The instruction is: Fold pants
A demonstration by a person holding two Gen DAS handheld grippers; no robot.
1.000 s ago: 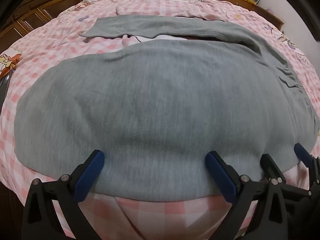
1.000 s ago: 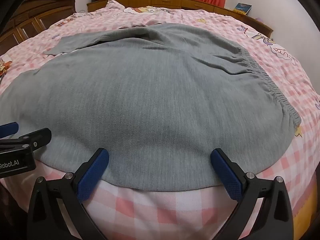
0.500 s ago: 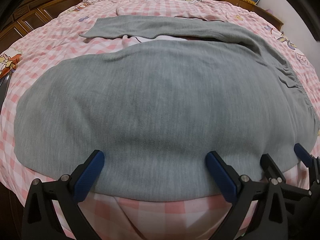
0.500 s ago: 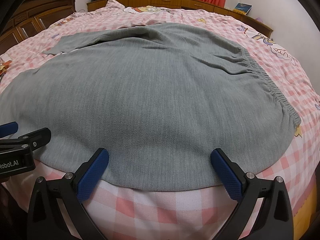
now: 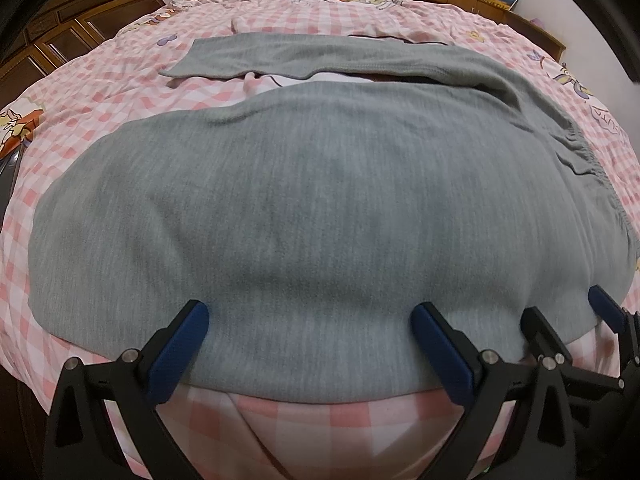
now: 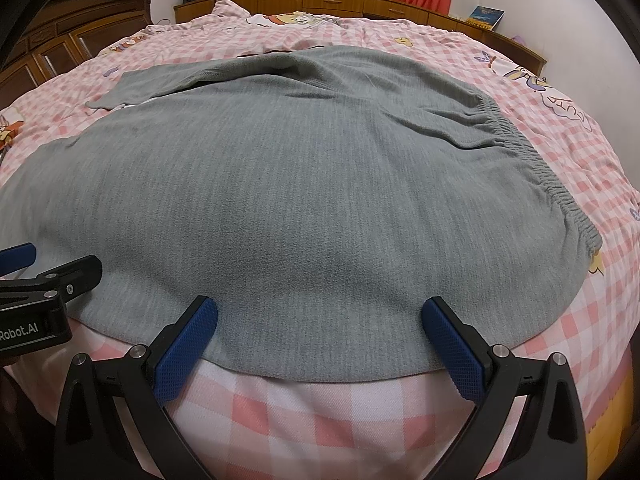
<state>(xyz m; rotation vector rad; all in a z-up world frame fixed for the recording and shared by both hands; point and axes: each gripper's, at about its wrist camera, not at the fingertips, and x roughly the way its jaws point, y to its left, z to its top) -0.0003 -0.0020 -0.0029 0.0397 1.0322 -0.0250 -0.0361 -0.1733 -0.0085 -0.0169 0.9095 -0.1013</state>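
Observation:
Grey pants (image 5: 304,200) lie spread flat on the pink checked bed, also in the right wrist view (image 6: 304,184). The elastic waistband (image 6: 532,156) is at the right, the legs run left, and the far leg (image 5: 280,56) lies apart from the near one. My left gripper (image 5: 308,328) is open, its blue pads straddling the near edge of the near leg. My right gripper (image 6: 320,320) is open over the same near edge, closer to the waistband. Each gripper shows at the edge of the other's view (image 5: 572,320) (image 6: 44,268). Neither holds cloth.
The bed (image 6: 360,408) has a pink and white checked cover with cartoon prints. Dark wooden cabinets (image 6: 68,48) stand at the left. A wooden headboard shelf (image 6: 360,0) with red curtains above is at the back, and a book (image 6: 486,16) rests at its right.

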